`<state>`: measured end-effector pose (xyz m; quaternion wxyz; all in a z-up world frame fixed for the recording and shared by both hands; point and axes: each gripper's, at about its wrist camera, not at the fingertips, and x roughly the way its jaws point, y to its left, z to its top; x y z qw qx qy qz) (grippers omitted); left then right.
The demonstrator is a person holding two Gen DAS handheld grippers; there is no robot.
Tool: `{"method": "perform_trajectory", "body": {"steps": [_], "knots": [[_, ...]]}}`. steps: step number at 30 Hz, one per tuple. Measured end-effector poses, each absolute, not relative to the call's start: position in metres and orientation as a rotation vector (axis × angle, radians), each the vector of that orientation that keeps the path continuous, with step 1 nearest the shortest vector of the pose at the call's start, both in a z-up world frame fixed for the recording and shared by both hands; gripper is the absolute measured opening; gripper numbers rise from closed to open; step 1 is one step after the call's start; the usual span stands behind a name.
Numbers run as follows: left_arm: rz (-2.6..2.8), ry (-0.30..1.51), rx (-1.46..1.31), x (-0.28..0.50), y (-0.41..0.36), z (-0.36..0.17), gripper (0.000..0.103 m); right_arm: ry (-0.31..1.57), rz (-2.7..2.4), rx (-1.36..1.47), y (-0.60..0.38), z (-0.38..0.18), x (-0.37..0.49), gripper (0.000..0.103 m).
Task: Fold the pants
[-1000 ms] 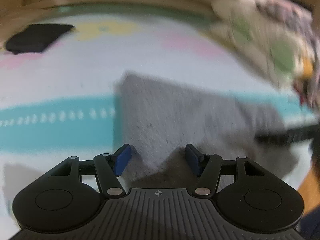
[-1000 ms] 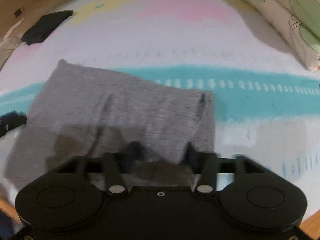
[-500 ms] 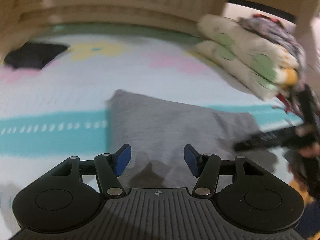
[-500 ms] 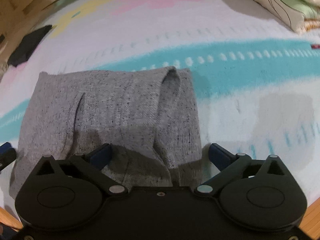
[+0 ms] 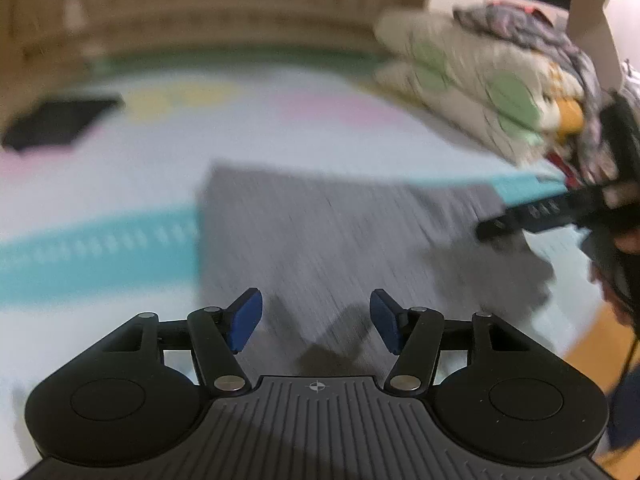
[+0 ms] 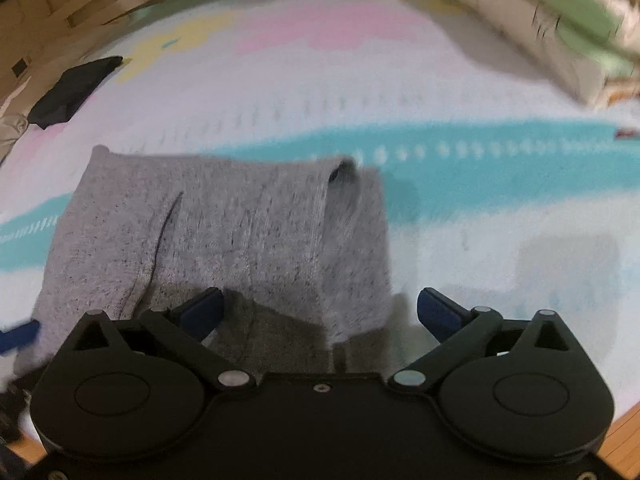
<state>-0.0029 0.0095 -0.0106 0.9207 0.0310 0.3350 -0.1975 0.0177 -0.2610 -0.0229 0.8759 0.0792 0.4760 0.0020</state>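
1. Both jaws stand spread: left gripper (image 5: 316, 326) and right gripper (image 6: 320, 312) pinch nothing.
2. Folded grey pants (image 6: 224, 232) lie flat on the mat (image 6: 480, 240), just ahead of and beneath both.

Folded grey heathered knit pants (image 6: 224, 232): soft matt cloth, flecked with dark specks, faintly ribbed, a dark seam line on the surface. Pastel printed bed sheet (image 6: 460, 92): matt woven cloth, white with teal, pink and yellow patches. Left black plastic gripper (image 5: 316, 322): matt body, ribbed grooved top plate, smooth round caps, shiny silver metal pivot pins; blue fingertips (image 5: 245, 324) look matt, rubbery. Right black plastic gripper (image 6: 318, 312): smooth matt body, same shiny metal pins. Cream pillows with green print (image 5: 472, 84): soft matt fabric. Small black folded cloth (image 6: 72, 90): matt. Pale wooden slatted bed frame (image 5: 200, 4): smooth, low sheen; blurred.
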Motion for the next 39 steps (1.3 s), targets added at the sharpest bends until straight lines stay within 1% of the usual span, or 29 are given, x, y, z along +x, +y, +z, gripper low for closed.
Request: {"method": "perform_trajectory", "body": {"steps": [2, 4, 7, 10, 14, 18, 20, 24, 31, 36, 39], "knots": [[-0.376, 0.642, 0.092, 0.003, 0.008, -0.004, 0.058, 0.904, -0.033, 0.115, -0.259, -0.009, 0.01, 0.102], [-0.355, 0.64, 0.088, 0.014, 0.005, -0.001, 0.058, 0.803, -0.052, 0.082, -0.254, 0.003, 0.003, 0.102], [-0.329, 0.673, 0.032, 0.035, -0.001, -0.006, 0.058, 0.691, -0.021, 0.055, -0.242, 0.011, 0.001, 0.102], [-0.314, 0.737, -0.015, 0.051, -0.004, -0.018, 0.058, 0.633, 0.056, 0.03, -0.224, 0.01, 0.003, 0.102], [-0.303, 0.826, -0.029, 0.063, -0.009, -0.038, 0.058, 0.634, 0.141, -0.02, -0.202, -0.004, 0.011, 0.102], [-0.309, 0.831, -0.032, 0.063, -0.009, -0.05, 0.06, 0.764, 0.166, -0.032, -0.199, -0.039, 0.029, 0.103], [-0.307, 0.828, -0.027, 0.062, -0.01, -0.051, 0.061, 0.711, 0.178, -0.013, -0.204, -0.047, 0.027, 0.103], [-0.296, 0.823, -0.014, 0.06, -0.013, -0.051, 0.065, 0.698, 0.178, -0.005, -0.205, -0.049, 0.024, 0.103], [-0.281, 0.794, -0.034, 0.057, -0.012, -0.054, 0.065, 0.67, 0.167, -0.016, -0.201, -0.049, 0.015, 0.103], [-0.25, 0.745, 0.055, 0.048, -0.026, -0.057, 0.066, 0.659, 0.148, -0.031, -0.199, -0.052, 0.016, 0.103], [-0.244, 0.797, 0.047, 0.056, -0.026, -0.052, 0.066, 0.66, 0.137, -0.04, -0.196, -0.051, 0.016, 0.103]]}}
